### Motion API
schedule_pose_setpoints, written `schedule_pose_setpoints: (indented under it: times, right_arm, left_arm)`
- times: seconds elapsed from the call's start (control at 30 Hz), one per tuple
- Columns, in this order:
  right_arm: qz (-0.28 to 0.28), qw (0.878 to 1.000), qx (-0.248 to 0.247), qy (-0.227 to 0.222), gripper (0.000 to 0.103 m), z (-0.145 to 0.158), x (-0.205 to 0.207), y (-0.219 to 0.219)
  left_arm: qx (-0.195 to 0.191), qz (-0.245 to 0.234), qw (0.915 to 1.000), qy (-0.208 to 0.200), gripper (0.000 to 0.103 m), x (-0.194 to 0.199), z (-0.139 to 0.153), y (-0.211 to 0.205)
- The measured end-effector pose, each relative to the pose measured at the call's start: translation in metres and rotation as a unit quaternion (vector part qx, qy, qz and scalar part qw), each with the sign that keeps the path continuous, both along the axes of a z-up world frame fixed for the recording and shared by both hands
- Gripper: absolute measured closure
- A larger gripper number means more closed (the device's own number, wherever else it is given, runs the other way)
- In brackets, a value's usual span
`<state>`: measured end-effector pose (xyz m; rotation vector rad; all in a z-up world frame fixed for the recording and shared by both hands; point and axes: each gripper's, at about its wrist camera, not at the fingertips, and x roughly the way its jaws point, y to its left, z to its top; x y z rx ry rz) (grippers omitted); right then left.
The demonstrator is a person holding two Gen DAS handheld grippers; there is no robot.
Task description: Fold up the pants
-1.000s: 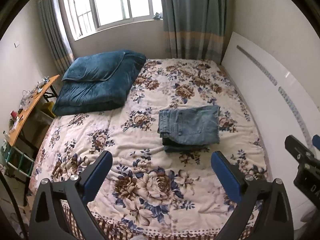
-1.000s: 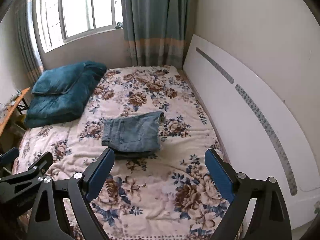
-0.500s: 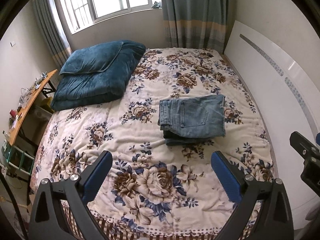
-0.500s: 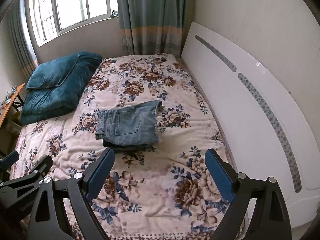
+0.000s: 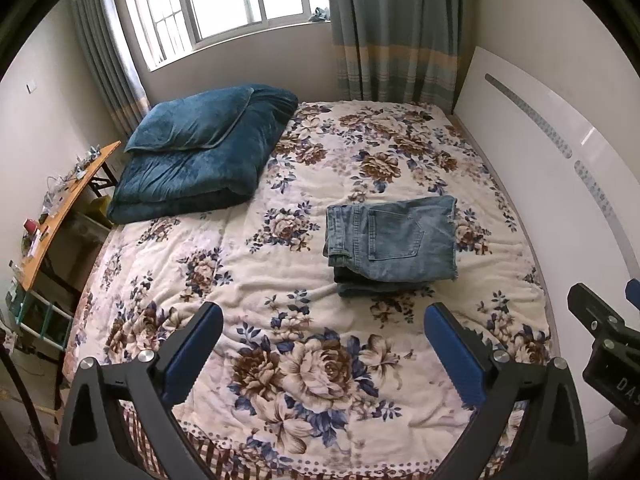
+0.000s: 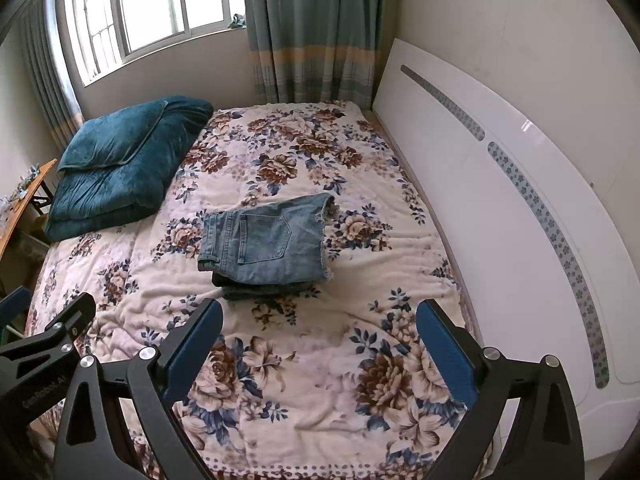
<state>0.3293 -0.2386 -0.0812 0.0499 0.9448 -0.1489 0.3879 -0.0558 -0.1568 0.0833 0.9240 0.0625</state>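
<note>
A pair of light blue jeans (image 5: pixel 394 240) lies folded into a compact stack on the floral bedspread (image 5: pixel 280 272), right of the bed's middle. It also shows in the right wrist view (image 6: pixel 266 246). My left gripper (image 5: pixel 322 340) is open and empty, held well above the bed and back from the jeans. My right gripper (image 6: pixel 320 338) is open and empty too, at a similar height and distance. Part of the right gripper shows at the right edge of the left wrist view (image 5: pixel 604 328).
A folded dark teal quilt (image 5: pixel 200 156) lies at the bed's far left. A white headboard (image 6: pixel 500 200) runs along the right side. A wooden side table (image 5: pixel 60 208) with small items stands left of the bed. Window and curtains (image 5: pixel 392 28) are at the back.
Both grippers have risen and pulled back from the bed, so the jeans look smaller and lie farther below. The jeans have not moved. Both grippers stay open.
</note>
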Motion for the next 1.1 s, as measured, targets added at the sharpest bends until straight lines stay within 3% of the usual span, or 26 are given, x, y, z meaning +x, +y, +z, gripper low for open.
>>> schedule_pose_setpoints:
  times: [1.1]
  right_arm:
    - [0.001, 1.000, 0.008, 0.002, 0.003, -0.004, -0.009, 0.000]
  left_arm:
    - [0.011, -0.004, 0.9998, -0.015, 0.000, -0.008, 0.015, -0.009]
